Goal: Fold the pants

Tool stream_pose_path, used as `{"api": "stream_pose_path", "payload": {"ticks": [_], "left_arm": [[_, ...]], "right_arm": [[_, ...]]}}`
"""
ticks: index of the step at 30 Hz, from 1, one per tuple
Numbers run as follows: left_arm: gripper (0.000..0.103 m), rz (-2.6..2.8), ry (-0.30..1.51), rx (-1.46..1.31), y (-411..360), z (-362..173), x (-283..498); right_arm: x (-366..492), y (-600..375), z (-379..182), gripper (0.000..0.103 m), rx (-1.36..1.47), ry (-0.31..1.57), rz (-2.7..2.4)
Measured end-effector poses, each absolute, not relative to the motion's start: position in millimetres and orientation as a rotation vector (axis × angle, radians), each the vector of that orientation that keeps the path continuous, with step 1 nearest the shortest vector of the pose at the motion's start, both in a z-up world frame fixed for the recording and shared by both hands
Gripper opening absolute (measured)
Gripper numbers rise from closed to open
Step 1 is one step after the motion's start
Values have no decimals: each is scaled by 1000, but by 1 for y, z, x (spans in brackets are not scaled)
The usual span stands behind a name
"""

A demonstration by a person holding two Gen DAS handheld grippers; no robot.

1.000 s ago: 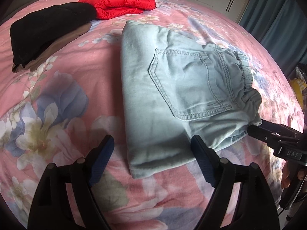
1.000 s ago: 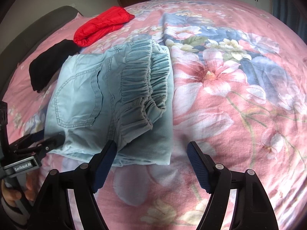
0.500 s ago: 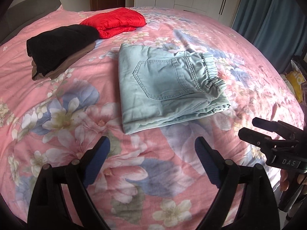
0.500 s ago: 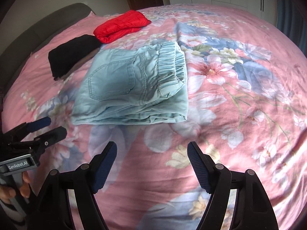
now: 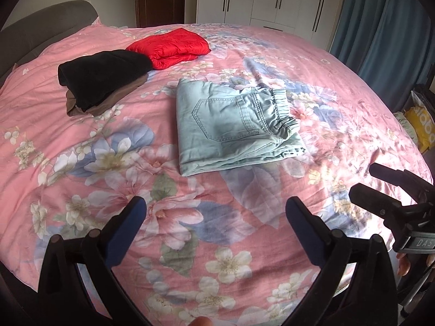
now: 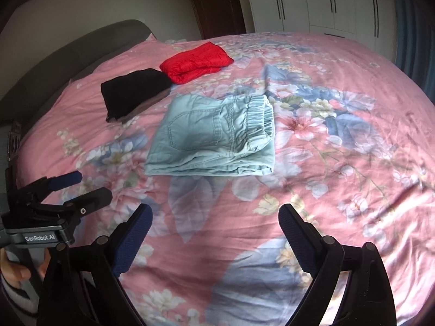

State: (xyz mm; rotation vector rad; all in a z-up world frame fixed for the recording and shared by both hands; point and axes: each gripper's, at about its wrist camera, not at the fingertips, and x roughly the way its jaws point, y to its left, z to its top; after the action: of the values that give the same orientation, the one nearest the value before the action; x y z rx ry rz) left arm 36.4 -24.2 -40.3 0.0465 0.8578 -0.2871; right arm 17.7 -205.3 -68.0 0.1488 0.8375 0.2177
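The light blue pants (image 5: 233, 125) lie folded into a flat rectangle on the pink floral bed, back pocket up, elastic waistband to the right; they also show in the right wrist view (image 6: 214, 138). My left gripper (image 5: 216, 212) is open and empty, held well back from the pants' near edge. My right gripper (image 6: 214, 220) is open and empty, also well back from the pants. Each gripper shows in the other's view: the right one (image 5: 380, 187) at the right edge, the left one (image 6: 81, 187) at the left edge.
A folded black garment (image 5: 103, 73) on a brown one and a folded red jacket (image 5: 171, 46) lie at the far left of the bed (image 5: 339, 87). A grey headboard (image 6: 68, 62), white wardrobes (image 5: 272, 0) and blue curtains (image 5: 386, 27) stand beyond. A yellow bag (image 5: 421, 125) sits at the right.
Both grippers have pulled back and up from the folded pants, which now lie farther away and untouched. Both stayed open.
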Motion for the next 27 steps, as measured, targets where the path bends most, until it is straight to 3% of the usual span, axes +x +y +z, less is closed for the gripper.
{"api": "stream_pose_path", "payload": {"ticks": [4,27], "left_arm": [[102,-279,865,47,-25,-33,28],[103,-249,845,32,-23,-11,15]], "right_arm": [[10,-205,-61,102,145,812,221],[-7,-194,-29,102,95,725,254]]}}
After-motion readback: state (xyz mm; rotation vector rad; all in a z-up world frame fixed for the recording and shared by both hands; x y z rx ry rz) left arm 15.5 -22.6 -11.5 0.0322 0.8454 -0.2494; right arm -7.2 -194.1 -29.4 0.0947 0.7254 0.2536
